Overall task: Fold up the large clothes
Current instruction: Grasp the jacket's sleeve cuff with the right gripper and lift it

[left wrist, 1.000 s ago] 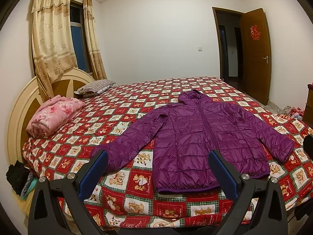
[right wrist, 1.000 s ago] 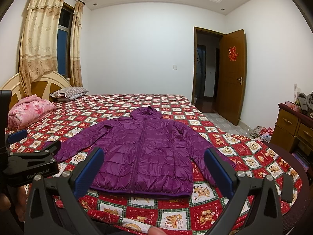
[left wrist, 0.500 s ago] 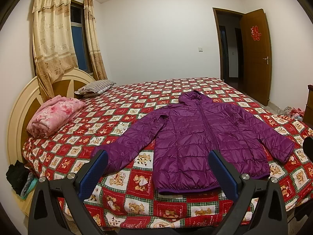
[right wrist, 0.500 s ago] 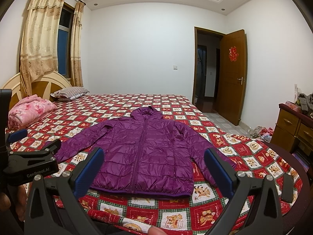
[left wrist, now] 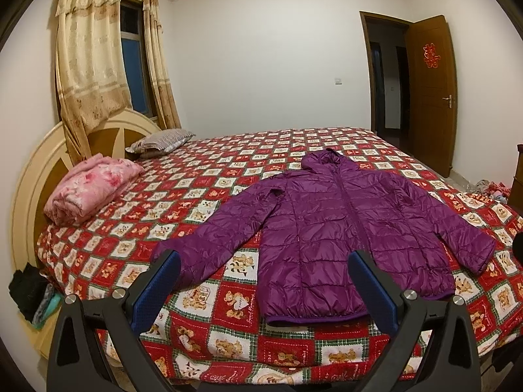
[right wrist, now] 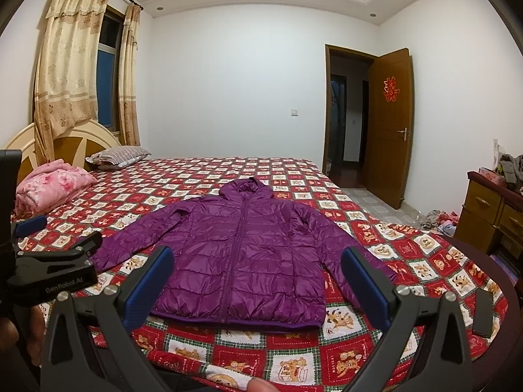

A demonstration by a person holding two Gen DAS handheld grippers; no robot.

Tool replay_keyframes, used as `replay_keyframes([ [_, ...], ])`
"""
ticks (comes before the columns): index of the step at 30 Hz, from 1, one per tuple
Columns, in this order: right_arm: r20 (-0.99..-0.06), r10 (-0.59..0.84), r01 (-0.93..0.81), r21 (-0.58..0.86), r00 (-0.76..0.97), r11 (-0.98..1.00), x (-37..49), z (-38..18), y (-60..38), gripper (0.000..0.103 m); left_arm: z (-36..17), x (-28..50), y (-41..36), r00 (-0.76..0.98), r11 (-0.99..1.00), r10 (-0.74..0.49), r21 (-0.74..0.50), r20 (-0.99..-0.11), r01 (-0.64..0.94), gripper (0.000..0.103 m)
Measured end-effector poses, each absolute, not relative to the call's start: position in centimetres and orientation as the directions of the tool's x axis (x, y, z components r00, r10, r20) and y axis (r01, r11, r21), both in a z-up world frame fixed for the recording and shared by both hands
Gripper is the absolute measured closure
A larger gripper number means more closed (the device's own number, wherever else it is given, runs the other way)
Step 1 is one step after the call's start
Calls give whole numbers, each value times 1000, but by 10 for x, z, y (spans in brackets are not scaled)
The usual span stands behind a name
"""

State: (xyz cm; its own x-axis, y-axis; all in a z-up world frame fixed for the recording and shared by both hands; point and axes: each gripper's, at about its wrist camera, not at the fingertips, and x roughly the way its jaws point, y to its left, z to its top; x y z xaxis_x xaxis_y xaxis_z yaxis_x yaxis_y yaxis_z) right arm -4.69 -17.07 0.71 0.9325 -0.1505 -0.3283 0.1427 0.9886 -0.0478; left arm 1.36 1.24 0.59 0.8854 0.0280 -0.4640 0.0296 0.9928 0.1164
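A purple hooded puffer jacket (left wrist: 330,228) lies flat, front up and zipped, with both sleeves spread, on a bed with a red bear-patterned cover (left wrist: 228,176). It also shows in the right wrist view (right wrist: 242,251). My left gripper (left wrist: 263,261) is open and empty, held in front of the bed's near edge, short of the jacket's hem and left sleeve. My right gripper (right wrist: 258,258) is open and empty, facing the hem from the near side. The left gripper's body (right wrist: 52,271) shows at the left of the right wrist view.
A folded pink blanket (left wrist: 88,192) and a striped pillow (left wrist: 163,138) lie by the headboard (left wrist: 29,176). A wooden door (right wrist: 389,124) stands open at the right. A dresser (right wrist: 490,215) and clothes on the floor (right wrist: 438,220) are on the right.
Both views are almost the same; the left wrist view has shifted very slightly. The jacket has not moved and both grippers stay open.
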Motion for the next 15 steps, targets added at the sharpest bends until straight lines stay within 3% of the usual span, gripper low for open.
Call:
replay_keyframes([
  [7, -421, -271, 313, 33, 866, 949, -4, -14, -248, 0, -36, 73, 7, 825, 990, 17, 126, -565, 66, 1],
  [15, -603, -396, 559, 103, 693, 823, 45, -71, -372, 0, -59, 156, -5, 806, 978, 54, 193, -589, 75, 1],
])
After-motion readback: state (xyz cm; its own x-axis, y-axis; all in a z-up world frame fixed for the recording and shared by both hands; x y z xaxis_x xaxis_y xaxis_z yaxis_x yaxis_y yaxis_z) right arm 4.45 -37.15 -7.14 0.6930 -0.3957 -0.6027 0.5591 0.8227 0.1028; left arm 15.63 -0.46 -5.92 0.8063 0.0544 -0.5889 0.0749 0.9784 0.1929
